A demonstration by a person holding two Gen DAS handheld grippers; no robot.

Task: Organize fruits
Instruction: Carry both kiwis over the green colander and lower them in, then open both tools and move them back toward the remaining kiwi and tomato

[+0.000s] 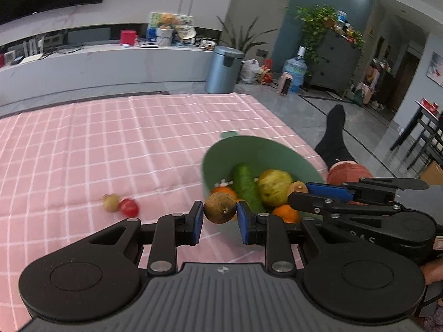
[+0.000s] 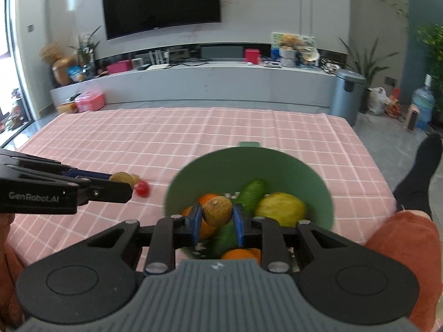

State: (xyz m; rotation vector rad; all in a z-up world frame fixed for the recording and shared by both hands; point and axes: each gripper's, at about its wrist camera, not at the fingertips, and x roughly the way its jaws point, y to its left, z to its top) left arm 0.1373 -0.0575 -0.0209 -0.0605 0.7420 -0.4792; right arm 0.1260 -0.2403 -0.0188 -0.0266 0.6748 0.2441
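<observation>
My left gripper [image 1: 220, 209] is shut on a round brown fruit [image 1: 220, 207], just left of the green bowl [image 1: 263, 145]. My right gripper [image 2: 217, 213] is shut on a second brown fruit [image 2: 217, 210], which hangs over the bowl [image 2: 249, 153]. Inside the bowl lie a cucumber [image 2: 250, 193], a yellow-green fruit [image 2: 279, 209] and oranges [image 2: 207, 197]. A small brown fruit [image 1: 110, 202] and a red fruit [image 1: 128, 207] lie loose on the cloth to the left. In the right wrist view the left gripper [image 2: 121, 182] reaches in from the left, next to the red fruit [image 2: 141, 188].
A pink checked cloth [image 2: 193, 132] covers the surface. A person's leg in a black sock [image 1: 333, 138] and rust-coloured trousers [image 2: 398, 238] lies by the bowl's right side. Beyond the cloth stand a metal bin [image 1: 225, 69], a water bottle [image 1: 295, 70] and a long TV console [image 2: 193, 80].
</observation>
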